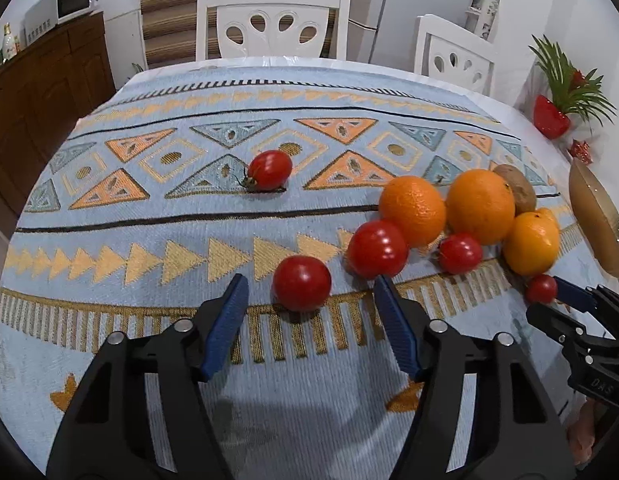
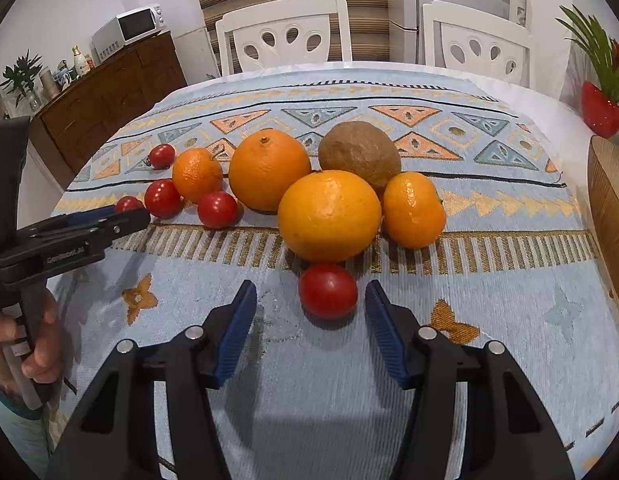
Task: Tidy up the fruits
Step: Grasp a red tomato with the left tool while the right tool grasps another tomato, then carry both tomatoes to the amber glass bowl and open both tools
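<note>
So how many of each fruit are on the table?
Tomatoes: 6
Oranges: 4
Brown fruit: 1
Total: 11

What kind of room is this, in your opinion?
Most likely a dining area in a home. A table under a patterned cloth has white dining chairs at its far side, and a microwave stands on a wooden sideboard by the wall.
</note>
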A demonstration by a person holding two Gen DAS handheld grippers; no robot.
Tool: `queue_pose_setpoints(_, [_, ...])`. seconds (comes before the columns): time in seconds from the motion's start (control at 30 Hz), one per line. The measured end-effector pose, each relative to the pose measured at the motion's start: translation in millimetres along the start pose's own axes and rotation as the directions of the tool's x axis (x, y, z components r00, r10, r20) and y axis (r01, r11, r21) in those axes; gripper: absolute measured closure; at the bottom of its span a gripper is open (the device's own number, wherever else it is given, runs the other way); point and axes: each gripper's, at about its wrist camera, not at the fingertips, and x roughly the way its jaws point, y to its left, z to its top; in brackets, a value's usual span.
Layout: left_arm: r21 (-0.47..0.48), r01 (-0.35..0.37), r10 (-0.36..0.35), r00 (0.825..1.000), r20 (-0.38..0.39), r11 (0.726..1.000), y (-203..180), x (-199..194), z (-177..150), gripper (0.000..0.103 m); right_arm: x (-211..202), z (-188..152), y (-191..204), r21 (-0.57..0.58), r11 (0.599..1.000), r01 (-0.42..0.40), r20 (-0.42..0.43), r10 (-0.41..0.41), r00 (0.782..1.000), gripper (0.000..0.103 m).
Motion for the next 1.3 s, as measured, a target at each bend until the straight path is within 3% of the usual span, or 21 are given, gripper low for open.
queue_pose_setpoints(0.03, [0.003, -0.001, 0.001, 1.0, 0.006, 1.0, -1.1, -0.2, -0.9, 0.05, 2.0, 0.6, 0.3, -0.002, 1.0, 0.004, -0.006, -0.004, 1.0, 0.061])
queue_pose_setpoints(0.07, [0.01, -0.008, 0.008, 1.0, 0.005, 1.0, -2.8, 1.8, -1.3, 0.064, 2.1, 0.7, 0.8, -0.004, 1.0, 0.018, -0.002, -0.018, 1.0, 0.07])
queue_pose_setpoints(0.1, [0.014, -0.023, 0.023, 1.0, 0.001, 1.0, -3.5, 3.8, -1.7, 0.075, 1.1, 0.9, 1.3, -0.006, 1.0, 0.022, 0.005, -0.022, 1.0, 0.074])
queue_pose_setpoints(0.13, [0.017, -0.047, 0.047, 0.999, 0.001, 0.999, -4.4, 5.4, -2.5, 0.075, 0.8, 0.5, 1.7, -0.008, 1.0, 0.013, 0.006, -0.013, 1.0, 0.074])
queue_pose_setpoints(0.47, [0.066, -0.061, 0.054, 0.994, 0.096, 0.996, -17.5, -20.0, -10.6, 0.076, -19.2, -7.8, -5.2, 0.015, 1.0, -0.026, 0.034, 0.025, 0.999, 0.074])
queue_pose_setpoints(0.67, [0.145, 0.05, -0.074, 0.983, 0.166, 0.988, -67.1, -64.3, -2.8, 0.076, -74.5, -9.8, -44.1, 0.102, 0.994, -0.032, 0.131, 0.018, 0.991, 0.074])
queue_pose_setpoints(0.77, [0.188, 0.167, -0.201, 0.963, 0.18, 0.968, -106.3, -83.9, 11.1, 0.076, -112.3, -9.1, -74.2, 0.154, 0.988, 0.007, 0.206, -0.039, 0.978, 0.074])
queue_pose_setpoints(0.9, [0.275, 0.28, -0.331, 0.93, 0.16, 0.92, -177.8, -91.8, 27.0, 0.076, -152.4, -10.8, -128.8, 0.27, 0.96, 0.072, 0.257, -0.144, 0.956, 0.074])
queue_pose_setpoints(1.2, [0.377, 0.473, -0.521, 0.853, 0.028, 0.796, -324.4, -65.2, 35.6, 0.076, -172.5, -30.7, -247.4, 0.509, 0.848, 0.144, 0.184, -0.271, 0.945, 0.074])
queue_pose_setpoints(1.3, [0.409, 0.497, -0.534, 0.845, -0.027, 0.766, -364.0, -49.4, 33.7, 0.076, -167.5, -35.4, -273.1, 0.564, 0.812, 0.151, 0.143, -0.276, 0.951, 0.074])
